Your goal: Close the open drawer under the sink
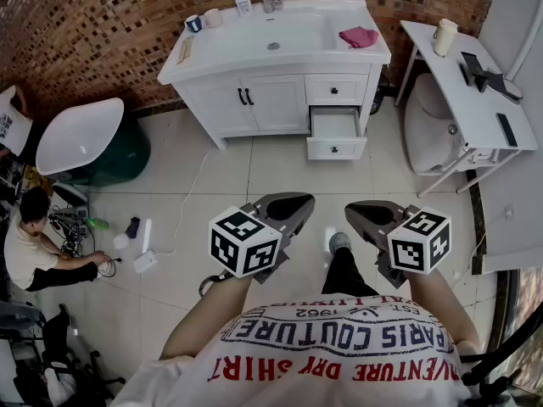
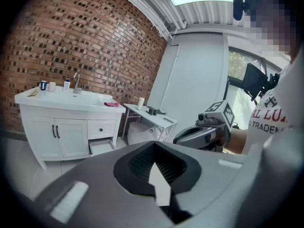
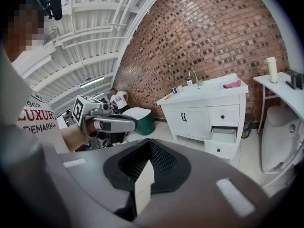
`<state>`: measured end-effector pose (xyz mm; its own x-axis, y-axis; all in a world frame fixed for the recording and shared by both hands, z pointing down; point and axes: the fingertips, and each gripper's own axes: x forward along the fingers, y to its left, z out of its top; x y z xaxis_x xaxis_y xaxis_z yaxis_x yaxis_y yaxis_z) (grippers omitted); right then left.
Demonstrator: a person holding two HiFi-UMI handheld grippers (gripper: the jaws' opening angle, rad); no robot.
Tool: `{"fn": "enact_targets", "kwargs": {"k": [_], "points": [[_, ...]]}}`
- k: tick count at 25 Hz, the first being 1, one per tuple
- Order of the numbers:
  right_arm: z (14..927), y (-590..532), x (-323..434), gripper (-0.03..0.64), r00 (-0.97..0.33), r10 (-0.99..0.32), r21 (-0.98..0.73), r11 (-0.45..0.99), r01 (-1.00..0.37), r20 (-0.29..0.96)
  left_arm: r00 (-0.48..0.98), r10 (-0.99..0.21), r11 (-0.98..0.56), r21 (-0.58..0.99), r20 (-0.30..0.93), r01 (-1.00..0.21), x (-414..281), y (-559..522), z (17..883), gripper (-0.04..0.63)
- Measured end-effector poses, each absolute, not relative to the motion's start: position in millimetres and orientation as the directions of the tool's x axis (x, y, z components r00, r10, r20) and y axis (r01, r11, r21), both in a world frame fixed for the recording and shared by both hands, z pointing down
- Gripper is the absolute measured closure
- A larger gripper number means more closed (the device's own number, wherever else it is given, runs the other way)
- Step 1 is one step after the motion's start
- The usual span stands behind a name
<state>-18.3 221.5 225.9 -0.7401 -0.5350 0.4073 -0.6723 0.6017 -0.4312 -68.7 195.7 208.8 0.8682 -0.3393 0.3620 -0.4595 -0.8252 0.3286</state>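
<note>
Approach step: the open drawer (image 1: 337, 135) under the sink (image 1: 284, 34) is well apart from left gripper (image 1: 288, 202) and right gripper (image 1: 366, 211), jaws together and empty; next, step closer and push its front flush.

The pale tiled floor (image 1: 254, 185) carries the white sink cabinet (image 1: 254, 100) at the far wall, a narrow white table (image 1: 475, 100) to its right and a white basin on a green base (image 1: 81, 134) at far left; a white cable (image 1: 191, 202) trails across the tiles. The cabinet's top (image 1: 221, 53) holds a dark mug (image 1: 194, 23), a white cup (image 1: 212, 17), a bottle (image 1: 243, 3) and a pink cloth (image 1: 359, 36); the table bears a pale cup (image 1: 445, 36) and dark items (image 1: 484, 73).
</note>
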Motion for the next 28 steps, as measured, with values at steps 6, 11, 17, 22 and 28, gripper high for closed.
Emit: {"fn": "enact_targets", "kwargs": {"k": [6, 11, 17, 22, 28], "points": [[228, 109, 40, 0.607, -0.749, -0.51, -0.431, 0.614, -0.661, 0.423, 0.855, -0.351, -0.822, 0.313, 0.381, -0.477, -6, 80, 209, 0.606], [228, 40, 84, 0.607, -0.753, -0.486, -0.423, 0.627, -0.654, 0.444, 0.84, -0.359, -0.813, 0.304, 0.407, -0.496, 37, 12, 207, 0.606], [237, -12, 108, 0.607, -0.752, -0.471, -0.43, 0.623, -0.654, 0.461, 0.824, -0.365, -0.787, 0.329, 0.434, -0.522, 52, -37, 221, 0.606], [255, -21, 102, 0.607, -0.751, -0.454, -0.445, 0.611, -0.654, 0.48, 0.824, -0.348, -0.778, 0.352, 0.447, -0.52, 49, -49, 237, 0.606], [292, -22, 90, 0.607, -0.713, -0.471, -0.454, 0.555, -0.697, 0.519, 0.828, -0.297, -0.769, 0.395, 0.477, -0.503, 33, -46, 269, 0.606]]}}
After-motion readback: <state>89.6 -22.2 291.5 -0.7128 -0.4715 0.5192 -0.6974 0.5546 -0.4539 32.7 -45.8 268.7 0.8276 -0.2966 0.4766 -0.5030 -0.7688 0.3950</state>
